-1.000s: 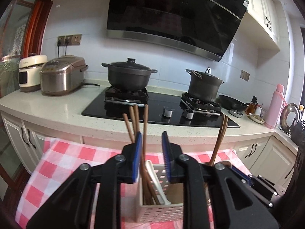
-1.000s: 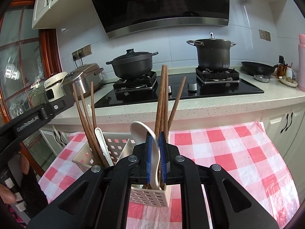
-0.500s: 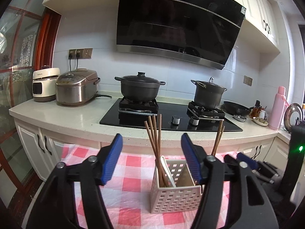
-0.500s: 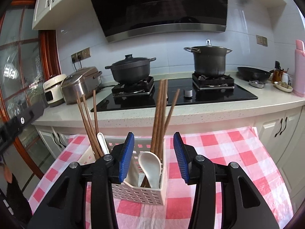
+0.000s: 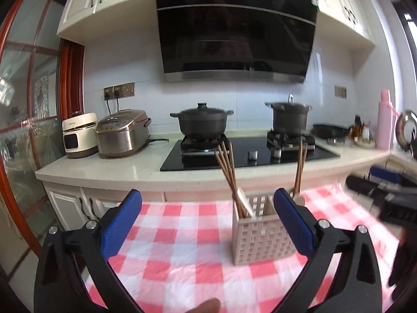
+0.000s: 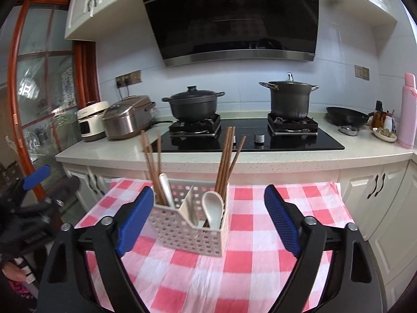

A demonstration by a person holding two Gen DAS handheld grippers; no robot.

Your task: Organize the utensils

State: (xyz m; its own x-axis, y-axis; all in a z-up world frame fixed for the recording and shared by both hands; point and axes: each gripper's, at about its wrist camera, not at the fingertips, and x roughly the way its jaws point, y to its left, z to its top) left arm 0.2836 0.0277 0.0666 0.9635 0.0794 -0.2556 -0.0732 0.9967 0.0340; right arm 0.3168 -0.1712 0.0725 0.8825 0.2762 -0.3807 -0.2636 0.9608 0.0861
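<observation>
Utensils stand sorted in a white perforated caddy [image 6: 191, 230], which sits on a pink-and-white checked cloth [image 6: 263, 258] in front of a kitchen counter [image 6: 109, 151].

Largest behind the caddy is the black range hood [image 6: 234, 18] on the wall, with white cupboards to either side of it. Below the hood and beyond the caddy lies the black hob [image 6: 250, 138], carrying a low lidded pot [image 6: 193, 103] on the left burner and a taller pot [image 6: 289, 99] on the right. Left of the caddy, on the counter, a steel rice cooker [image 6: 127, 118] sits beside a smaller white cooker [image 6: 91, 122]. Far right of the caddy are a dark pan [image 6: 346, 116] and a pink flask [image 6: 408, 110].

The caddy is split by a divider [image 6: 189, 206]. Its left compartment holds brown chopsticks [image 6: 151, 167] leaning left, with a white spoon [image 6: 164, 187] just beside them. Its right compartment holds another bunch of chopsticks [image 6: 226, 161] and a second white spoon [image 6: 213, 208], bowl up, against the front wall.

The right gripper [image 6: 207, 215] is in front of the caddy, its blue pads [image 6: 134, 217] spread wide; its jaws have just been opening and grip nothing. The left gripper [image 5: 207, 223] is off to the caddy's left, pads [image 5: 120, 224] likewise wide apart; its jaws too have just been opening, with only cloth showing between them. A fingertip [image 5: 206, 305] shows at the bottom edge of the left view.
</observation>
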